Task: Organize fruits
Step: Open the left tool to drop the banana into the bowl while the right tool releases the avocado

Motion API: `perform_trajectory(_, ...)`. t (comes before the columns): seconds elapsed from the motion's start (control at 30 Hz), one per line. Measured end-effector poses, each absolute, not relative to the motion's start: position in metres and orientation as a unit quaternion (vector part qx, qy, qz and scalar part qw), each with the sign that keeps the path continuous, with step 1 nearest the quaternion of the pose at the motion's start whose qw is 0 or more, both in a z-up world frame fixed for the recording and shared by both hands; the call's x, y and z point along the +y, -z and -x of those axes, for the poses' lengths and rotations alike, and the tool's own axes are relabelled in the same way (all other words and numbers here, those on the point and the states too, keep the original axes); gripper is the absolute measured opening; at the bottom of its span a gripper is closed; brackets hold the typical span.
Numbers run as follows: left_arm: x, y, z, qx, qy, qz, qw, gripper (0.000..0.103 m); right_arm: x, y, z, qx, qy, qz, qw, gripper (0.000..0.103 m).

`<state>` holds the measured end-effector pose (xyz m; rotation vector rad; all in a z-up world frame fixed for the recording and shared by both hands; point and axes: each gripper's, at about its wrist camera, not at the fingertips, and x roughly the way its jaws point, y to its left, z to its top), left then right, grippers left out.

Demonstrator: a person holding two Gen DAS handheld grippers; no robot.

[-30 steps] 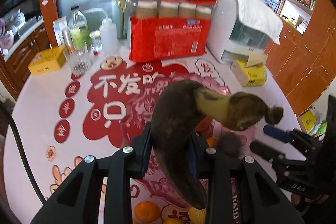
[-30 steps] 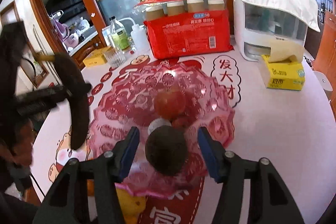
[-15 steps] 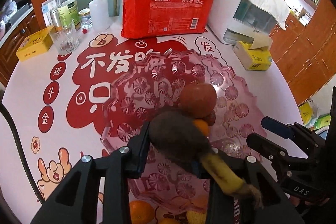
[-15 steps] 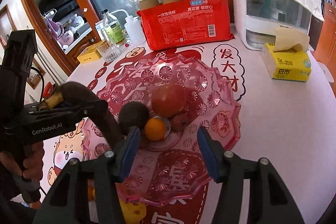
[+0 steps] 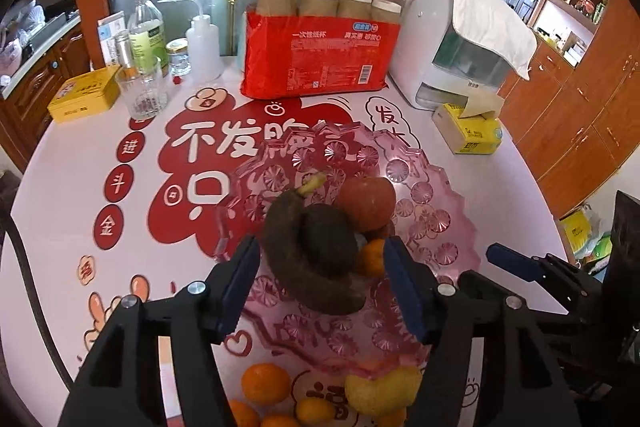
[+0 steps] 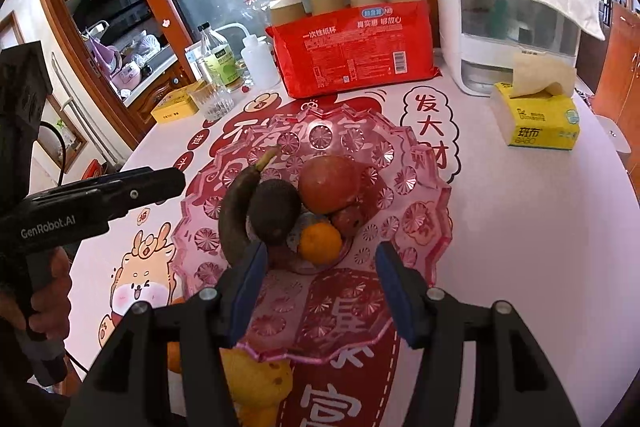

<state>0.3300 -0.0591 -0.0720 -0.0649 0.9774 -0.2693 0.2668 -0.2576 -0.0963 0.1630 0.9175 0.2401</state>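
A pink glass fruit bowl (image 5: 436, 251) (image 6: 416, 163) holds a blackened banana (image 5: 288, 263) (image 6: 236, 215), a dark avocado (image 5: 328, 243) (image 6: 274, 211), a red apple (image 5: 368, 203) (image 6: 330, 183), a small dark-red fruit (image 6: 350, 219) and a tangerine (image 5: 370, 257) (image 6: 320, 243). My left gripper (image 5: 322, 287) is open, just above the banana and apart from it. My right gripper (image 6: 320, 291) is open and empty over the bowl's near side. The left gripper also shows at the left in the right wrist view (image 6: 120, 191).
Loose tangerines (image 5: 266, 383) and a yellow fruit (image 5: 382, 389) (image 6: 256, 379) lie in front of the bowl. Behind stand a red pack of paper cups (image 5: 320, 55), a white dispenser (image 5: 456, 43), a tissue box (image 5: 468, 131), a glass (image 5: 142, 91) and bottles (image 5: 146, 31).
My left gripper carried the banana down into the bowl, let it go and opened. The avocado now lies in the bowl beside it; my right gripper stays open and has drawn back slightly.
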Motion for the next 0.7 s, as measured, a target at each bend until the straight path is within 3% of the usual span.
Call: perform_trajectory(0.7,-0.003,0.069,-0.217,0.479,0.018,0.101,0.872,0.064,-0.258,0.093,-0.191,0.469,-0.165,-0.115,0.86,0.057)
